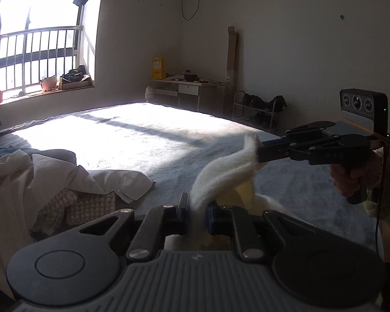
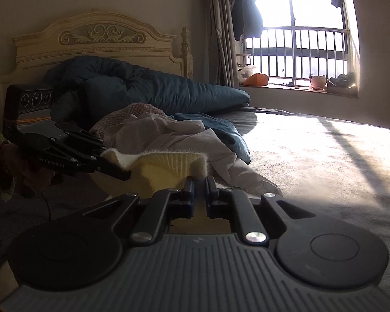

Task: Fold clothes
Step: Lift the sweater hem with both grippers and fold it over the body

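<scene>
Bed (image 1: 153,140) with clothes pile (image 1: 52,171)

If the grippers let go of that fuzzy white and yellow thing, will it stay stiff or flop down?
Probably flop. The fuzzy white and yellow garment sags in a curve between the left gripper and the right gripper, so it looks soft, not stiff. It seems light, since two small pinches hold it up. Its fuzzy surface likely grips rather than slips.
</scene>
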Motion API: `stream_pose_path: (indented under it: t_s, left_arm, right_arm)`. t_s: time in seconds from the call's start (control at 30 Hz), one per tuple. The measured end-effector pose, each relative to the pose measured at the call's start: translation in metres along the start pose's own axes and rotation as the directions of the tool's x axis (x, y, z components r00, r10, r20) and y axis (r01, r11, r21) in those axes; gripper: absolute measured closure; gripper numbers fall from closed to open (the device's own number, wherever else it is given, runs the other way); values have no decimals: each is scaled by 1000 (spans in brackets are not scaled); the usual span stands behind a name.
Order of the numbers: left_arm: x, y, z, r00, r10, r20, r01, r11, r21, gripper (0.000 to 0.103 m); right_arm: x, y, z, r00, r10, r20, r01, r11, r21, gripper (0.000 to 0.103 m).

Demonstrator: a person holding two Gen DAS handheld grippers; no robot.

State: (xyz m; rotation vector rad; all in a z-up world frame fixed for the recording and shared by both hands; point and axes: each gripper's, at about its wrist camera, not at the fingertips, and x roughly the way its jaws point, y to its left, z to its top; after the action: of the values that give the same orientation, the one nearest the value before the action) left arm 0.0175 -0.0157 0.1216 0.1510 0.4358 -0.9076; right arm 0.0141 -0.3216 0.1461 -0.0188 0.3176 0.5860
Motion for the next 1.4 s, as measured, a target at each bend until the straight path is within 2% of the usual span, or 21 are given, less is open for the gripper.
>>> stream_pose_path:
  t_s: [0.17,0.33,0.53,0.67,0.93,1.27,1.4]
  left_arm:
    - [-36,-39,-33,999,-37,20,37,999,2,90]
    - [-69,-74,-67,997,-69,22,70,998,0,90]
    - [-99,-106,-101,996,-86,4,86,996,-9,90]
    - [-110,-125,-121,997,-77,-24,78,997,18,90]
    - [-128,-143,-156,995,-93,-38,93,996,-11,90]
    - [-130,-163,-189,992,-79,-102,82,996,30,90]
    - [-132,-164,-196,991,-84,-103,87,996,20,90]
  right_arm:
    - [-52,37,-29,999,6,34,-7,999,37,96]
    - [-100,64,-69,996,20,89,-32,990,137,97]
    - [-134,99,-110,991,46,127,-71,977,203,97]
    - [-150,119,-136,989,52,138,-87,963,256,97]
    - [-171,147,-171,991,47,124,-83,950,302,97]
    - [-182,172,-202,998,38,57,-54,950,307,96]
    - [-185,179,-214,999,33,28,-40,950,309,96]
